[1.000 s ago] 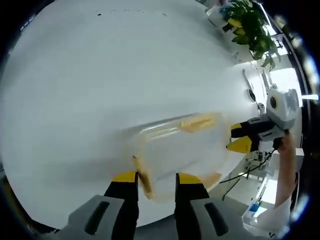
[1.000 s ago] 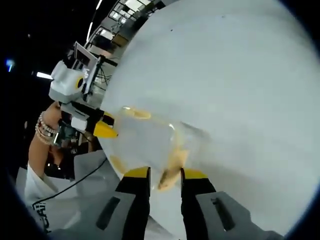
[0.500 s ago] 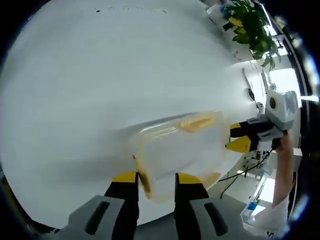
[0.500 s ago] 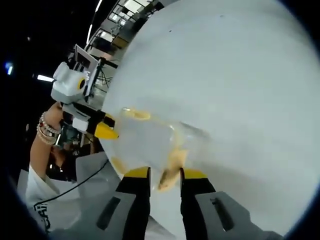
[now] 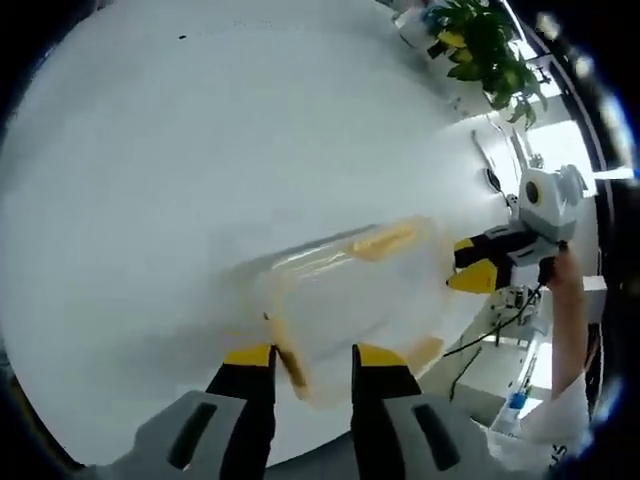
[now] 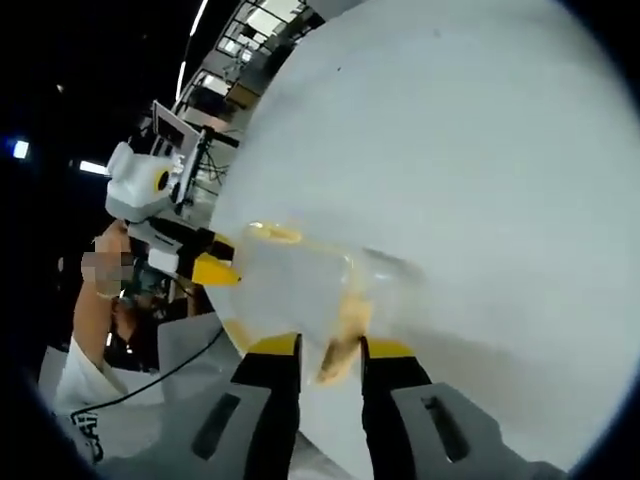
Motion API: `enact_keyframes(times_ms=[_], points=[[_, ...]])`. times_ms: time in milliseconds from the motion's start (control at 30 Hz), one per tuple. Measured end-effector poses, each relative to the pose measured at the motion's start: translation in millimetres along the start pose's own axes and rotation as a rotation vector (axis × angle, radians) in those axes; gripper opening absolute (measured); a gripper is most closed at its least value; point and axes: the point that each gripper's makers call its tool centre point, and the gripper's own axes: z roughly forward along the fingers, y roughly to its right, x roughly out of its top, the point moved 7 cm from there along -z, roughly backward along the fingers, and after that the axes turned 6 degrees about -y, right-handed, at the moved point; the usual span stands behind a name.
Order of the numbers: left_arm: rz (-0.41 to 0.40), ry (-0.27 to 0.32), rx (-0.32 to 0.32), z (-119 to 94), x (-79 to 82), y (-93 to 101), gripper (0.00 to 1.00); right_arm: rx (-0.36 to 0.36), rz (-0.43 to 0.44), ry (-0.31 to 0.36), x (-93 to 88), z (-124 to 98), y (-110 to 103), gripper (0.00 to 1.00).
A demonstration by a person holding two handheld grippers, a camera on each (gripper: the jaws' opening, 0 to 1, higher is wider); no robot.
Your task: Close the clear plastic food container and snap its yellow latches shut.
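The clear plastic container (image 5: 355, 290) lies on the white table (image 5: 200, 150), with yellow latches on its sides. One yellow latch (image 5: 291, 362) sits between the jaws of my left gripper (image 5: 313, 357), which is open at the container's near end. My right gripper (image 5: 474, 264) reaches in from the right at the opposite end. In the right gripper view the container (image 6: 295, 290) is close in front. Another yellow latch (image 6: 338, 355) sits between the jaws of my right gripper (image 6: 331, 347), which are apart. The left gripper (image 6: 214, 268) touches the far end there.
A green potted plant (image 5: 480, 45) stands at the table's far corner. A person's arm (image 5: 568, 320) and a dark cable (image 5: 480, 345) lie past the table edge. Another arm (image 6: 92, 300) and a white sleeve (image 6: 75, 395) are visible beside office shelving (image 6: 230, 75).
Both views have shifted slightly with the hands. The grippers keep their places at the container's two ends, and their jaw gaps look the same.
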Motion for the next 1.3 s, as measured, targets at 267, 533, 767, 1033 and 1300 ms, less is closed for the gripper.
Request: enact_keyframes(times_ms=[267, 533, 767, 1033, 1300], points=[[0.272, 0.287, 0.087, -35.3, 10.7, 13.1, 0.26, -0.173, -0.242, 0.031, 7.6, -24.3, -11.2, 0.15], [0.457, 0.395, -0.011, -43.9, 13.6, 25.4, 0.18, -0.093, -0.326, 0.144, 36.0, -43.0, -44.1, 0.14], [0.525, 0.437, -0.112, -20.0, 4.1, 42.9, 0.0, -0.102, -0.453, -0.005, 30.9, -2.8, -59.4, 0.05], [0.625, 0.469, -0.087, -13.4, 3.4, 52.6, 0.0, -0.136, -0.512, -0.026, 44.2, 23.9, -68.2, 0.0], [0.794, 0.457, -0.005, -0.3, -1.7, 57.5, 0.01, -0.161, -0.526, 0.036, 61.2, 29.6, -69.7, 0.0]])
